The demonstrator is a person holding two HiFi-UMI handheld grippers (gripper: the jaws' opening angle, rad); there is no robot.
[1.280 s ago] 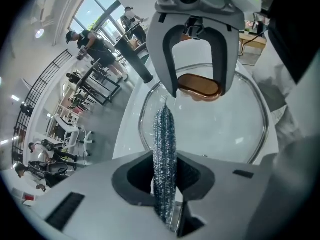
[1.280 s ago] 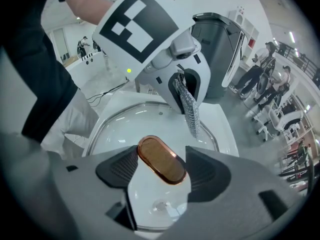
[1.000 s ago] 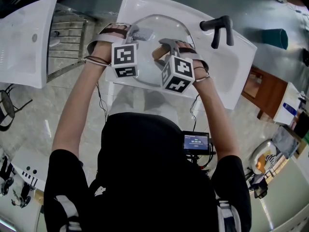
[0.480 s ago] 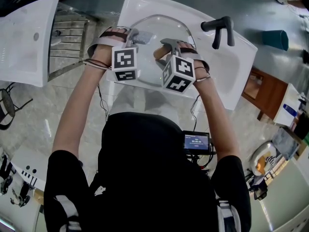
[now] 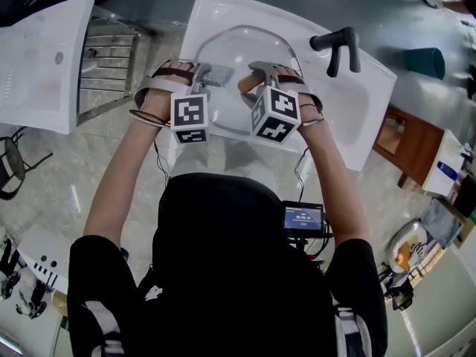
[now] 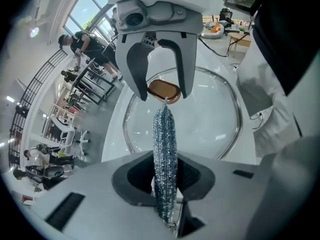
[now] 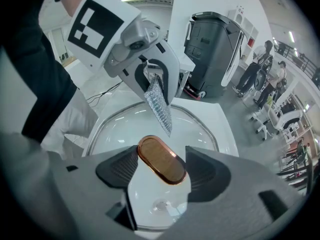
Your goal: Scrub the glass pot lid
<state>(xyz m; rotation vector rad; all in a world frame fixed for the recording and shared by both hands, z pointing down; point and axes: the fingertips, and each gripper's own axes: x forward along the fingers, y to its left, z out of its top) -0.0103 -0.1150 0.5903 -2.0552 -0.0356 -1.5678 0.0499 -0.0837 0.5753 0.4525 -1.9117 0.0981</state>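
Fingers of the right gripper (image 7: 162, 170) are closed on the copper-coloured oval knob (image 7: 161, 160) of the glass pot lid (image 7: 125, 129), and the lid is carried by that knob over the white sink (image 5: 357, 117), its metal rim being seen all round the clear dome. In the head view the lid (image 5: 230, 50) is seen above the basin, with the right gripper (image 5: 256, 71) set at its 5 o'clock side and the left gripper (image 5: 205, 71) at its 7 o'clock side. A metal scrubber (image 6: 165, 134) is clamped between the closed fingers of the left gripper (image 6: 165, 176); it is held edge-on as a narrow silvery strip and is pointed toward 12 o'clock in the left gripper view, where its tip is brought just beside the knob (image 6: 163, 90) and the right gripper (image 6: 160, 81) is seen beyond it. From the right gripper view the left gripper (image 7: 156, 84) is seen at 12 o'clock of the knob, and the scrubber (image 7: 160, 106) is hung down from it over the glass, its tip close to the knob; whether the glass is touched by that tip cannot be told. In the head view a black faucet (image 5: 338, 43) is mounted on the sink at 2 o'clock of the lid, and a metal rack (image 5: 104, 58) is placed at 9 o'clock of the sink.
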